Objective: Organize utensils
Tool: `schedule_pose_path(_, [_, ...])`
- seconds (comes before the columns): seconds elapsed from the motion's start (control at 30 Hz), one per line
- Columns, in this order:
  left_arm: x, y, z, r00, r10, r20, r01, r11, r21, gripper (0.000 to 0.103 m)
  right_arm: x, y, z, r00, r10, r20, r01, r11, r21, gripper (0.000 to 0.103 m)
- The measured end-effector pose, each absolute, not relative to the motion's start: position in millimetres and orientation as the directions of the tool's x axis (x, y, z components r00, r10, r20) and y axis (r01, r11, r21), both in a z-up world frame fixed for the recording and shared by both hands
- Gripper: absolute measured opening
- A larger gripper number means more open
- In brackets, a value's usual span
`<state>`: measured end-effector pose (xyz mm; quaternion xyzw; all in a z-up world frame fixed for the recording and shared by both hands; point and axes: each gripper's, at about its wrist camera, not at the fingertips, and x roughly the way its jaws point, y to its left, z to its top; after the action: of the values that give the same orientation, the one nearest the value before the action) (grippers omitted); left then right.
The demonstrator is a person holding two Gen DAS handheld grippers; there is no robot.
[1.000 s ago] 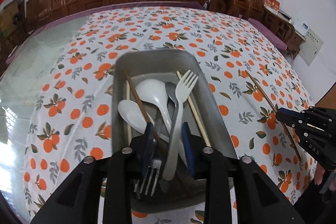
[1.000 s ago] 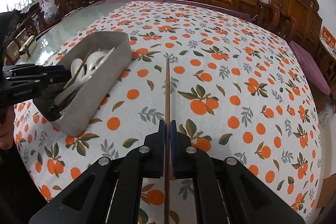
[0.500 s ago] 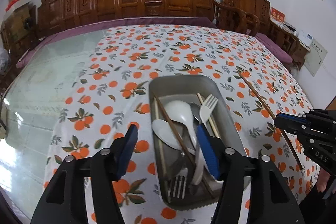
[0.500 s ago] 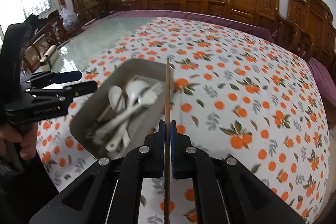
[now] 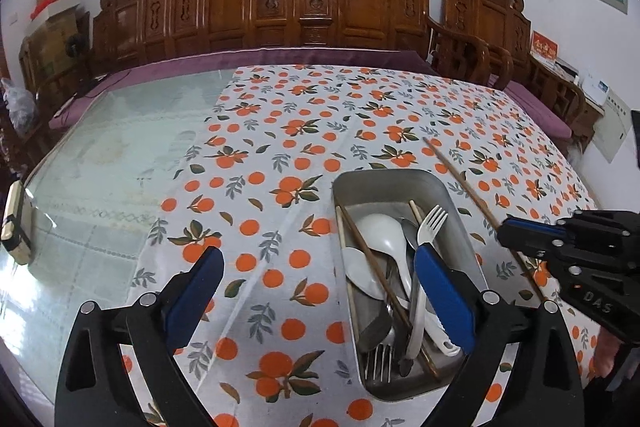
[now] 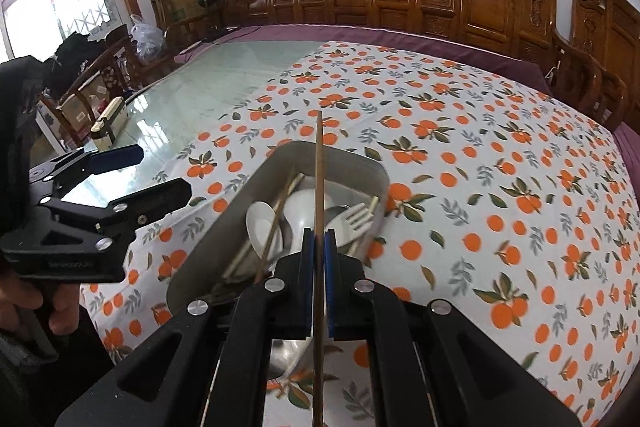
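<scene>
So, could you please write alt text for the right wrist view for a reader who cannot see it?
The right gripper is shut on a long brown wooden chopstick, held above a grey metal tray of white plastic spoons and forks on an orange-patterned tablecloth. The open left gripper is at the left.

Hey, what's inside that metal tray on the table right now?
The metal tray holds two white spoons, a white fork, a metal fork and chopsticks. Anything beneath the pile is covered.
</scene>
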<state>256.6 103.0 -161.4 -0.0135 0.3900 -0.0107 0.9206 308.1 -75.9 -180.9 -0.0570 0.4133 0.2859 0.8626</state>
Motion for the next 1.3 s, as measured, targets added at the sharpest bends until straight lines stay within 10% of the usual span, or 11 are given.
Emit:
schedule_pose_path(0.93, [256, 120, -164, 0.689, 0.005, -0.725, -0.031, 0.999, -0.023, 0.093, 328, -39, -233, 0.458, 0.452, -0.765, -0.492, 0.846, 0.205, 0.007])
schedule_pose_path(1.3, [240, 109, -157, 0.689, 0.016, -0.724, -0.038, 0.999, -0.015, 0.093, 289, -72, -186, 0.54, 0.437, -0.72, -0.496, 0.856, 0.147, 0.024])
